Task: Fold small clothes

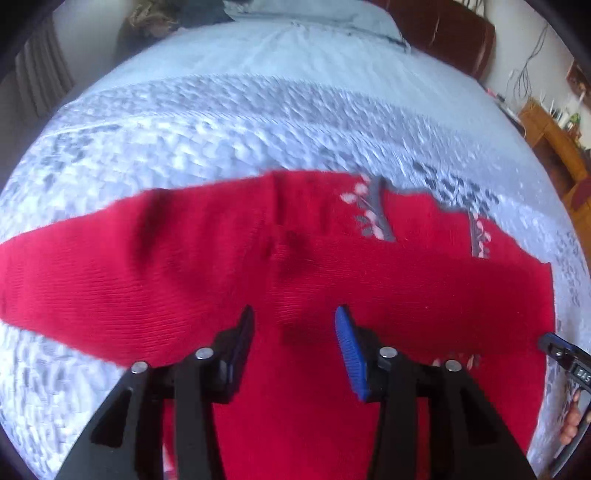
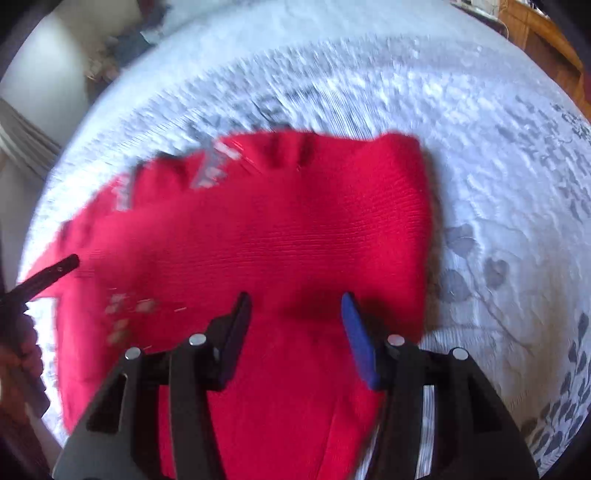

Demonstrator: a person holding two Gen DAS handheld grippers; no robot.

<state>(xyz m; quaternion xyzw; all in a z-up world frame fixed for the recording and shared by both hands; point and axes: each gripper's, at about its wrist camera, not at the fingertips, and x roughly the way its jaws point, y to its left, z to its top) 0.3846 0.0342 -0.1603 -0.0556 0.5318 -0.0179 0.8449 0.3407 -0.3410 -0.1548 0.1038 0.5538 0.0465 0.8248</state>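
A small red knitted sweater with grey and pink trim lies on a white and grey patterned bedspread. In the left wrist view one sleeve reaches out to the left. My left gripper hovers over the sweater's middle, jaws apart, nothing between the pads. The right wrist view shows the same sweater, its right side folded over into a thick edge. My right gripper is open above the cloth, holding nothing. The other gripper's tip shows at the left edge there.
The bedspread spreads wide around the sweater. A brown headboard stands at the far end, and wooden furniture at the right. Curtains hang at the left. A hand shows at the lower right edge.
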